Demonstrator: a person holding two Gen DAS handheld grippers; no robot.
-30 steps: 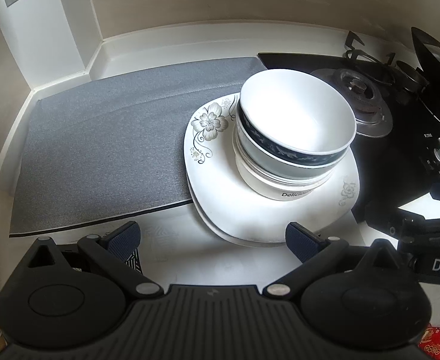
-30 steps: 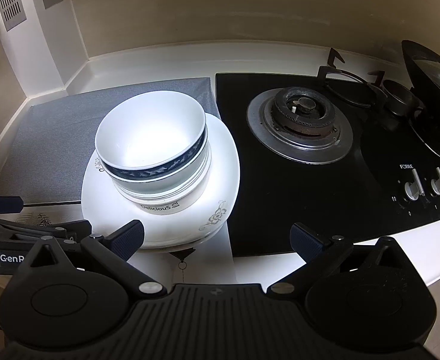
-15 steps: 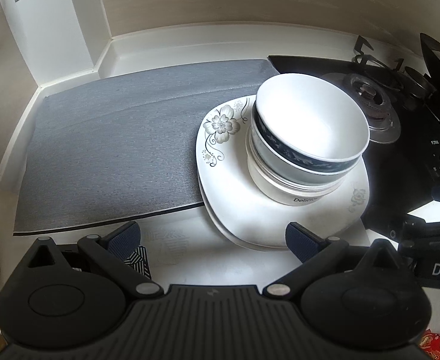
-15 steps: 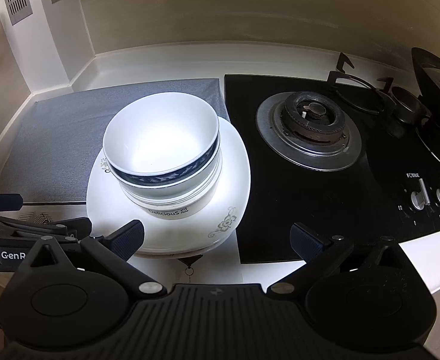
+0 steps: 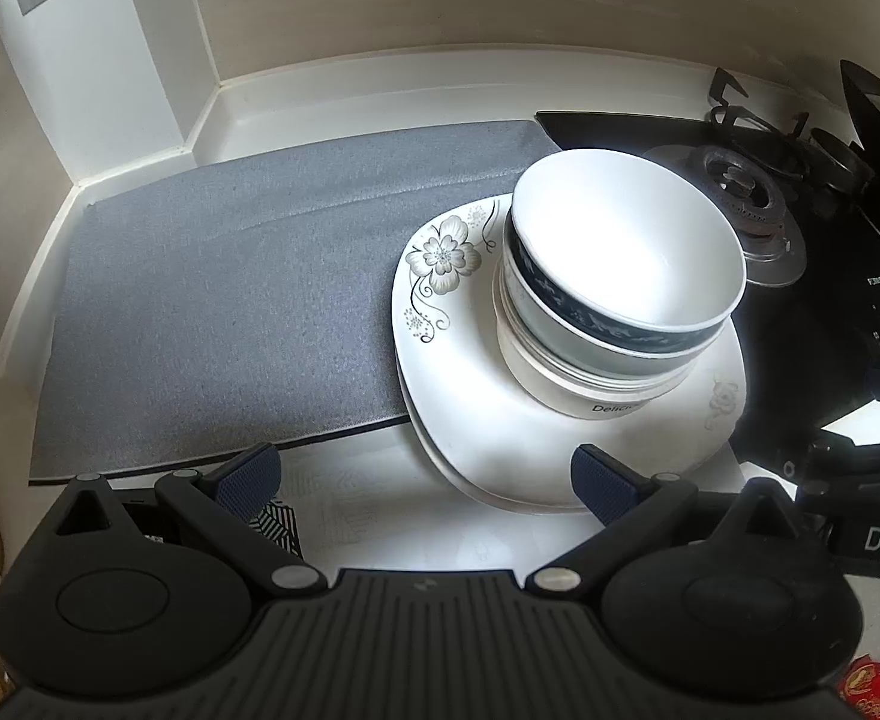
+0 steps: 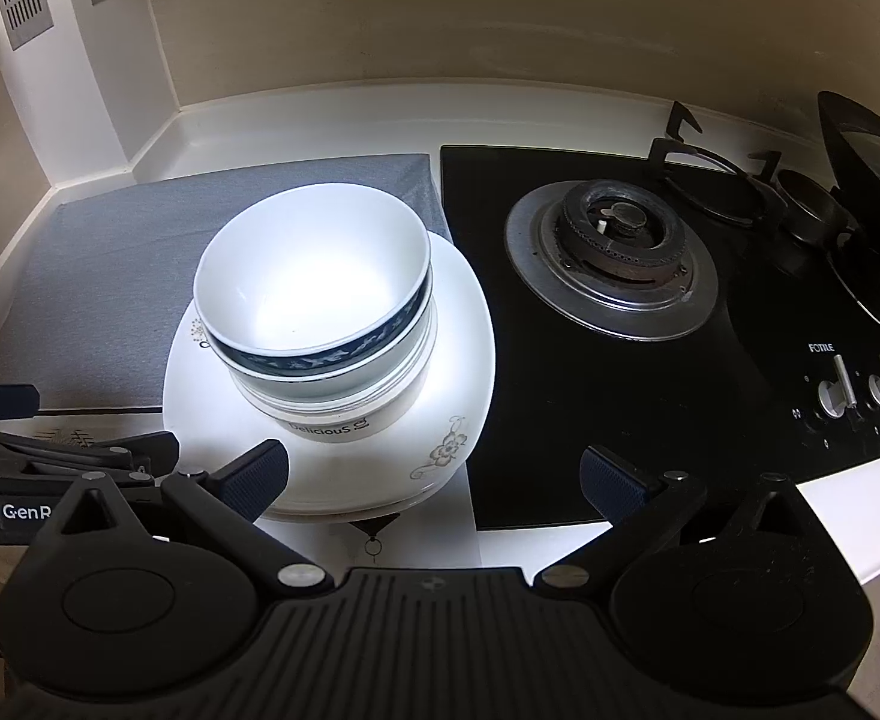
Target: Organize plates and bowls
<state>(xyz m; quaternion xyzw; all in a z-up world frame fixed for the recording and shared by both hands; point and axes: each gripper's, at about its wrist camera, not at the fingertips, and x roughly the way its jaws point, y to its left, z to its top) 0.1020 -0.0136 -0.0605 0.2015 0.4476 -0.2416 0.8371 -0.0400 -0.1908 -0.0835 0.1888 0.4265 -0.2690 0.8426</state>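
A stack of white bowls (image 5: 619, 276), the top one with a dark blue band, stands on stacked white plates with a flower pattern (image 5: 457, 372) at the right end of a grey mat (image 5: 230, 294). The stack also shows in the right wrist view, bowls (image 6: 314, 294) on plates (image 6: 457, 360). My left gripper (image 5: 425, 477) is open and empty, just in front of the plates' near rim. My right gripper (image 6: 434, 477) is open and empty, in front of the plates' right rim, its left fingertip (image 6: 257, 474) close to the plate edge.
A black gas hob (image 6: 619, 330) with a burner (image 6: 613, 246) lies right of the plates, with knobs (image 6: 835, 393) at its front. A dark pan lid (image 6: 877, 180) leans at the far right. White walls close the back and left.
Both grippers drifted slightly; the stack appears a little further right in both views. Both jaws stay open and nothing was grasped.
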